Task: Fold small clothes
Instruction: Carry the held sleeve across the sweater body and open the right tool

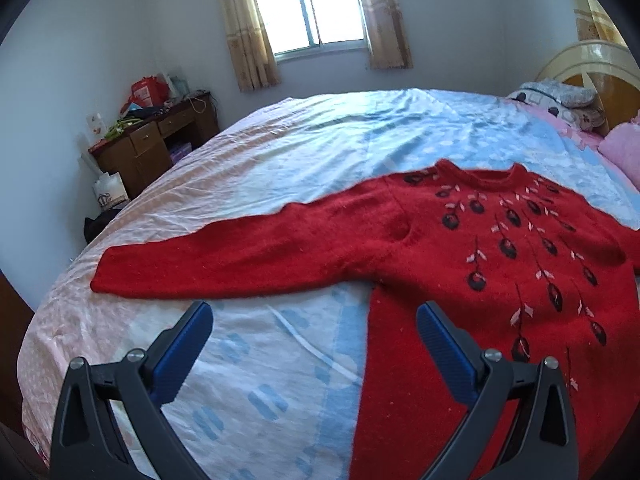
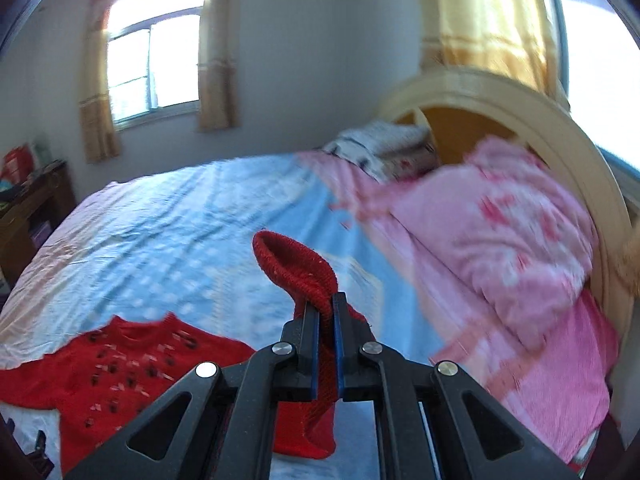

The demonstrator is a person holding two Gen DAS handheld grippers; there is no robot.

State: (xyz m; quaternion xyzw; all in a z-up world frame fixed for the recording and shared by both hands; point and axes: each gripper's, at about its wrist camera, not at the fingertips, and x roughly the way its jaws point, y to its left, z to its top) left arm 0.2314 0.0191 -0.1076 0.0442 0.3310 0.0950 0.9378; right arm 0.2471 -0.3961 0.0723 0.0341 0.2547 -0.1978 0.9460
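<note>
Sweater [image 1: 500, 248] sleeve cuff [image 2: 294, 262] pinched in right gripper [image 2: 326, 312]; left gripper [image 1: 314, 320] wide apart, empty.

Red knitted sweater [image 1: 480, 264]: we record one piece, long-sleeved, fuzzy wool, round ribbed neckline. Its front carries dark oval buds on thin hanging stems with pale pink leaf marks, spreading down from the neckline. We find it face up on the bed [image 1: 280, 152], body flat, neckline toward the far side of the bed, hem toward the near edge. One sleeve [image 1: 224, 260] lies straight and flat, stretched sideways from the body toward the foot of the bed. We note the other sleeve's cuff [image 2: 296, 268] raised off the bed, its ribbed opening gaping, cloth hanging below it; motion blur hides finer detail there.
</note>
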